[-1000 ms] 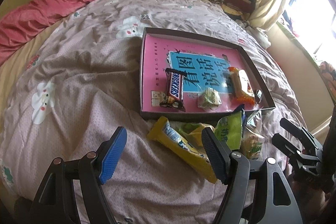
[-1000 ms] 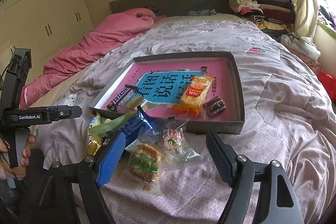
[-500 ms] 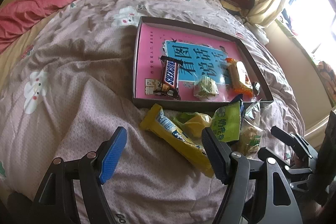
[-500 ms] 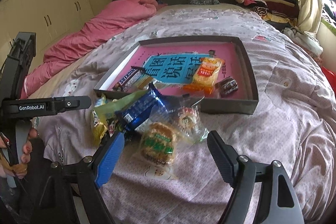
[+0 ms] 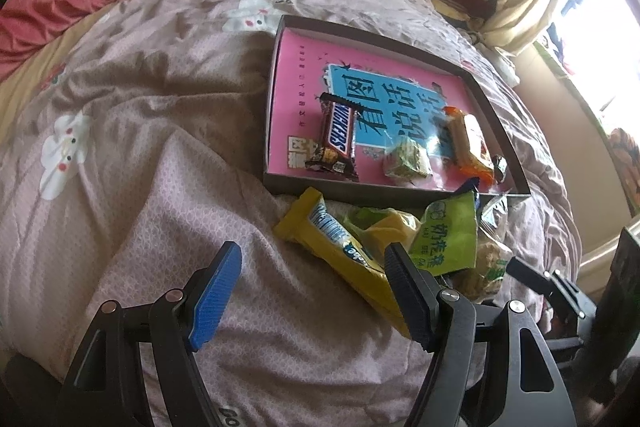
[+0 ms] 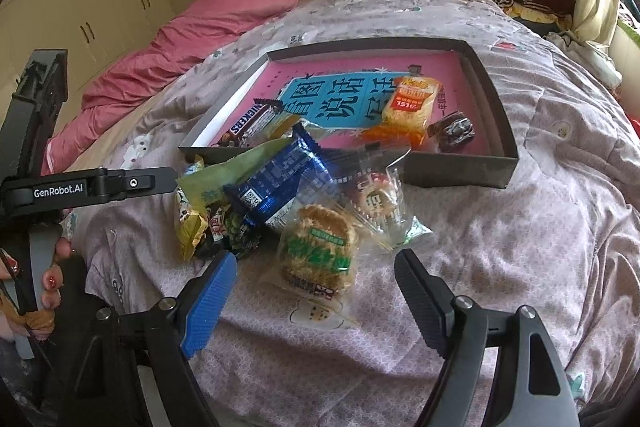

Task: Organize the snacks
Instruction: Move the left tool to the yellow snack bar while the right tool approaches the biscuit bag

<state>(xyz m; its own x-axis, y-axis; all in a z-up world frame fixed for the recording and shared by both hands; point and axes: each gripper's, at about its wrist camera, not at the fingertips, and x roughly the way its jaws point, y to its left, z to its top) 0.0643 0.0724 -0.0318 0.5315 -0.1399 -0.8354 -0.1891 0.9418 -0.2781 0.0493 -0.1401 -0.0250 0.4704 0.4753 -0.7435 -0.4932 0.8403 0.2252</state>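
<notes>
Left gripper [image 5: 312, 291] wide, empty; yellow packet [image 5: 340, 251] by right finger. Right gripper [image 6: 316, 291] wide, empty (hovering); green-label cake [image 6: 316, 251] just ahead between fingers.

Four snacks [image 6: 412, 105] in tray [image 6: 496, 131]; pile [image 6: 280, 203] outside.

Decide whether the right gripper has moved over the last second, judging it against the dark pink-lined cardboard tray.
Yes. The right gripper has moved forward, towards the dark pink-lined cardboard tray; the clear-wrapped round biscuit pack now lies nearer its open jaws.
</notes>
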